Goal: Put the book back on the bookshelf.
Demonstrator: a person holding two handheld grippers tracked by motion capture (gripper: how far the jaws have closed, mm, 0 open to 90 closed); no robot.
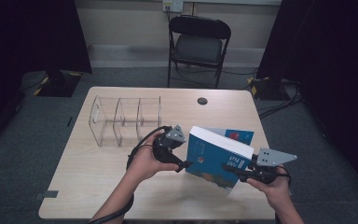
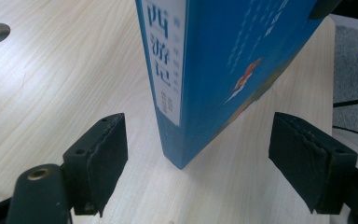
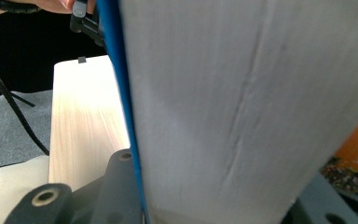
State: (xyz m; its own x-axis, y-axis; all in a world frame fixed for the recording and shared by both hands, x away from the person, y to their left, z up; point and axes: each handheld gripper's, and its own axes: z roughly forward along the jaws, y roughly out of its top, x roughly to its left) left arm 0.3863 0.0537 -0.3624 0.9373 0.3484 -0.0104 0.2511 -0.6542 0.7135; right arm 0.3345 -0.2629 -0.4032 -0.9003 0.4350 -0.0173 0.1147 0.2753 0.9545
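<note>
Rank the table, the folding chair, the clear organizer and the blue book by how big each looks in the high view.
1. table
2. folding chair
3. clear organizer and blue book: alike; the tilted book is nearer the camera, so unranked.
</note>
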